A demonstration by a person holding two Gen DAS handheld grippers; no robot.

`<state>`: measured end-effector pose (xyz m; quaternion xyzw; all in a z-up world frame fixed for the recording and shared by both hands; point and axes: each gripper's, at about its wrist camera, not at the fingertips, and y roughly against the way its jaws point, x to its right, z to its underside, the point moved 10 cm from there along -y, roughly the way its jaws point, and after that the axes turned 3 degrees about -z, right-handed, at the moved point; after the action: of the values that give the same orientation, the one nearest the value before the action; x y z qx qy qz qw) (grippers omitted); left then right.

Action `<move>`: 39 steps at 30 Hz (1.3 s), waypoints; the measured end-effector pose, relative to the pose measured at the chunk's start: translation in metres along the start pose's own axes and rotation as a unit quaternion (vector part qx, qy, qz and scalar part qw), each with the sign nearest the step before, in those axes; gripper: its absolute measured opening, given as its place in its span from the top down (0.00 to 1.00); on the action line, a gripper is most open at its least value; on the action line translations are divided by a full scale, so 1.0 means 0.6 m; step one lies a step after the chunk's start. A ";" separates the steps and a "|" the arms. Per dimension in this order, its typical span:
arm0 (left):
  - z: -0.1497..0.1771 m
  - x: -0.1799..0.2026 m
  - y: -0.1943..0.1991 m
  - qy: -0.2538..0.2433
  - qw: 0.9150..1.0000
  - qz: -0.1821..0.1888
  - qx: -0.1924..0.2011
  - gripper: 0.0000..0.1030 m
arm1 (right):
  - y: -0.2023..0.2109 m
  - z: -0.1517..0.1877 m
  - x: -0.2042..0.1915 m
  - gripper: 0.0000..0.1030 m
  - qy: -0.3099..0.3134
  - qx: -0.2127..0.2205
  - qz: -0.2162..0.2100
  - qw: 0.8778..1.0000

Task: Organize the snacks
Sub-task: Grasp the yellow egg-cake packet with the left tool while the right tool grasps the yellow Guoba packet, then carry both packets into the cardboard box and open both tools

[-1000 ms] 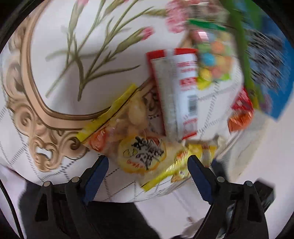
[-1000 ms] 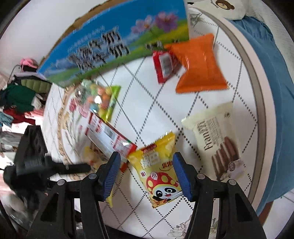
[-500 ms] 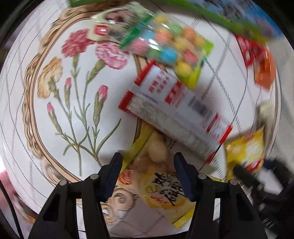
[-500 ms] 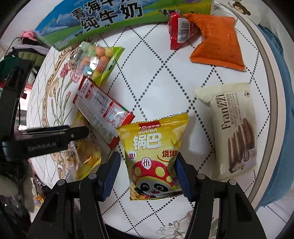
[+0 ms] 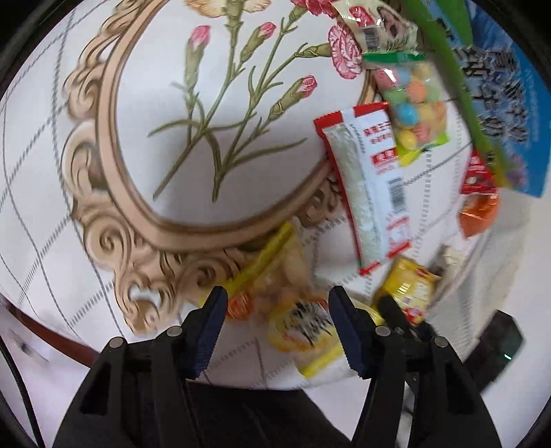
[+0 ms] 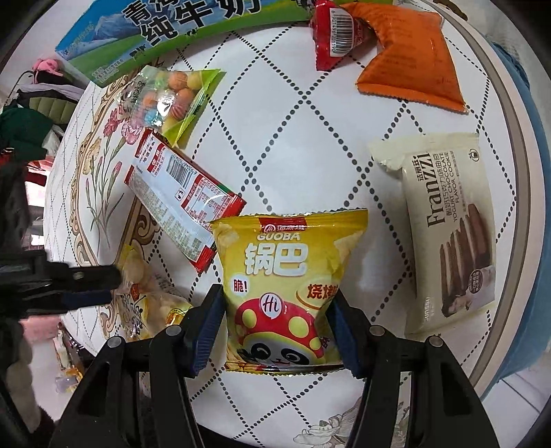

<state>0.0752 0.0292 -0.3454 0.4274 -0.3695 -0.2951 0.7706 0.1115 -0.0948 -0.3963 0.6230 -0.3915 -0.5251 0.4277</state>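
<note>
Snacks lie scattered on a round table covered in quilted white diamond-stitch cloth with a carnation medallion. Yellow crinkled "GUOBA" bag — panda in mushroom cap — sits near the table's front edge between the right gripper's parted blue pads, which touch its sides. Cream "Franzzi" yogurt chocolate cookie pack lies toward the right edge. The left gripper is spread open over a clear yellow-trimmed puff bag — blurred, contact unclear. A blue-green milk carton lies at the far edge.
</note>
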 end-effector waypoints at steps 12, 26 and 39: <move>0.066 0.023 -0.119 0.127 0.978 0.132 -0.103 0.43 | 0.010 0.003 0.013 0.40 0.002 0.000 -0.001 1.000; -0.007 0.075 -0.067 -0.225 0.959 -0.155 0.073 0.43 | 0.007 -0.001 0.019 0.40 0.008 0.008 0.020 1.000; -0.055 -0.005 -0.071 -0.202 0.960 -0.176 0.082 0.43 | -0.015 -0.001 0.007 0.38 0.023 -0.007 0.046 0.999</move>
<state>0.0949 0.0262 -0.3959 0.4790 -0.4594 -0.4751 0.5778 0.1129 -0.0960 -0.4062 0.6131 -0.4061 -0.4935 0.4644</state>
